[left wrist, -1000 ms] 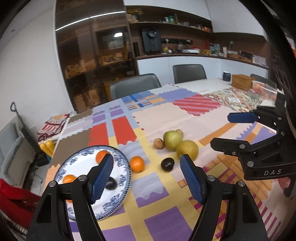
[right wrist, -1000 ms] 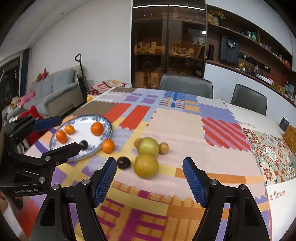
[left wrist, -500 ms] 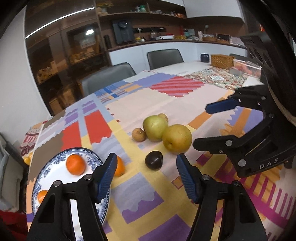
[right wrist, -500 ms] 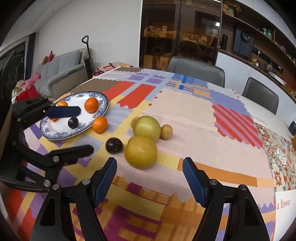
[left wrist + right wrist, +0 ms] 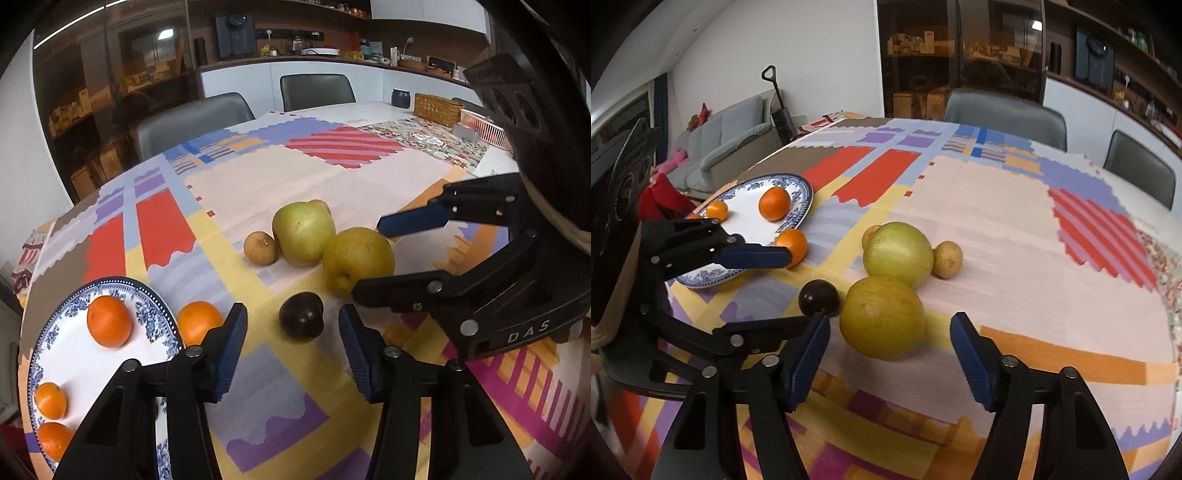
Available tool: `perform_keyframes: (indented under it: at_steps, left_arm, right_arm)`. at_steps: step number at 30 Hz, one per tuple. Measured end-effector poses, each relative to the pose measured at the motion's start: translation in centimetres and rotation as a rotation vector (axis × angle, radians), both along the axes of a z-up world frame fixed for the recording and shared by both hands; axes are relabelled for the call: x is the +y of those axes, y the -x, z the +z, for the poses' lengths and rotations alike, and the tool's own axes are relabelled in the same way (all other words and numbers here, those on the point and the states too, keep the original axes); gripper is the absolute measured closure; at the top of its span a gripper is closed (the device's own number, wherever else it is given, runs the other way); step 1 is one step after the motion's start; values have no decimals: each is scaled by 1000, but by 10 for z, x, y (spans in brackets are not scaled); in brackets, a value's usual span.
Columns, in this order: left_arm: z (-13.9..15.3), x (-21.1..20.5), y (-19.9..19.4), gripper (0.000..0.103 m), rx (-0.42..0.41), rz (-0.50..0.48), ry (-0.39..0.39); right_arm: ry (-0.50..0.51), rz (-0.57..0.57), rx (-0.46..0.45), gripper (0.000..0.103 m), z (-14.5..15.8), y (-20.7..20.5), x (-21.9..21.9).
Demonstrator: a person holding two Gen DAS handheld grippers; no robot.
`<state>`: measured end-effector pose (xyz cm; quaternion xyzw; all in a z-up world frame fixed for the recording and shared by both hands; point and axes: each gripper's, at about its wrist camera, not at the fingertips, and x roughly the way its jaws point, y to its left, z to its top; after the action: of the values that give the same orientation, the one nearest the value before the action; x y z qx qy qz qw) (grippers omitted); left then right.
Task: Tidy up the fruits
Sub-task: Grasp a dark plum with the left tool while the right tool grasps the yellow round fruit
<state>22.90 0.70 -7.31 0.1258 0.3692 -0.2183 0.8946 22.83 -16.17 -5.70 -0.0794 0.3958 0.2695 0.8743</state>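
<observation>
My left gripper and right gripper jaws are closing, pads touching nothing, around the dark plum and yellow pear. Only the right wrist view shows the sofa.

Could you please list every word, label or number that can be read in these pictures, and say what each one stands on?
"DAS": raised letters on the black body of the right tool, seen in the left wrist view.
Packages behind the glass cabinet doors: print too small and blurred to read.
Items on the shelf: labels too small to read.
No other readable text.
</observation>
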Motion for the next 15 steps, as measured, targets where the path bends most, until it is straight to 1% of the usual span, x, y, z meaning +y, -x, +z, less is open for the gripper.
perform_keyframes:
  at_steps: [5,6,8,10,15]
  left_arm:
    - [-6,-1,-10,59,37,4,11]
    - [-7,-2,-11,60,43,1,9]
    - [-8,-3,-12,65,53,-6,10]
    - [-8,-3,-12,76,59,-6,12]
    - [-5,0,-7,76,64,29,24]
  right_arm:
    - [-37,-10,66,40,-9,-12,-3]
    - [-47,-8,79,42,-10,-13,-4]
    - [-57,1,95,45,-14,-15,-3]
    - [-69,13,108,51,-16,-16,-2]
    - [-65,14,97,52,-16,-13,-1]
